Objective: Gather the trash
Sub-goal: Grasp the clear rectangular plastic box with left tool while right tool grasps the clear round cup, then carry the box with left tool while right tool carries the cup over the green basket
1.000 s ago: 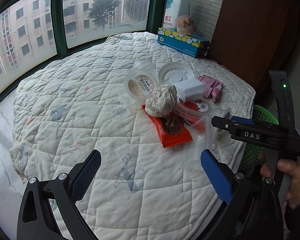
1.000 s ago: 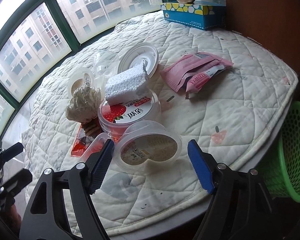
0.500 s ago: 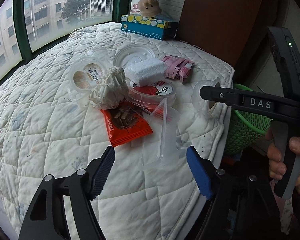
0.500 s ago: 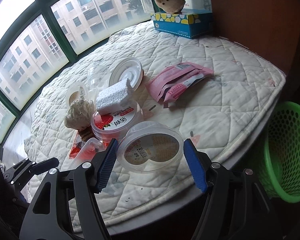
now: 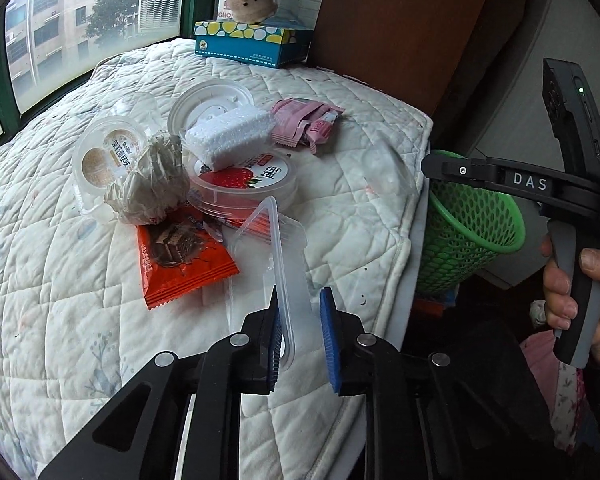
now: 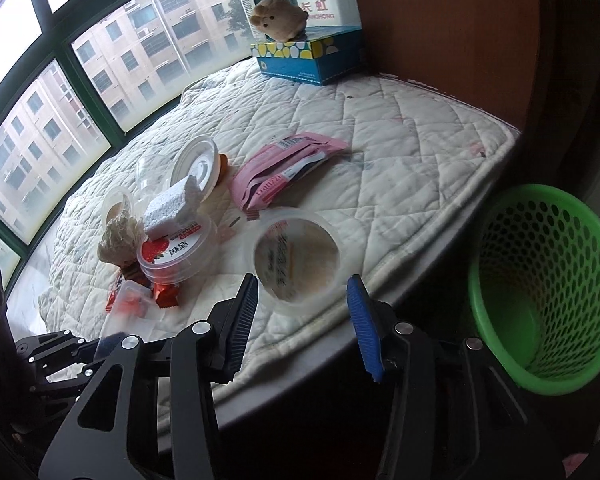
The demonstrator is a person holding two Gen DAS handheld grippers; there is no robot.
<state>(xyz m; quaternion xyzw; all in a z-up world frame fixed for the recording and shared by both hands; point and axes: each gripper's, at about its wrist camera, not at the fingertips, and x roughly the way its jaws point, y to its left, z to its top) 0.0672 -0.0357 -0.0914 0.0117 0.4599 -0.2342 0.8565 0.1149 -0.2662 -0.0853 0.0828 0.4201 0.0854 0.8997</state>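
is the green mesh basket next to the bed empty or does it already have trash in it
Empty, as far as shown. The right wrist view looks down into the green perforated plastic basket, and its visible walls and floor are bare; the near inside wall is hidden.

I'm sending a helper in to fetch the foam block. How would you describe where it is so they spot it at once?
On the white quilted pad by the window lies a heap of trash. Near its middle, the foam block lies tilted on the strawberry-labelled tub, beside the crumpled paper ball. It is the only white, pebbly-textured brick; everything round it is clear plastic or printed wrapper.
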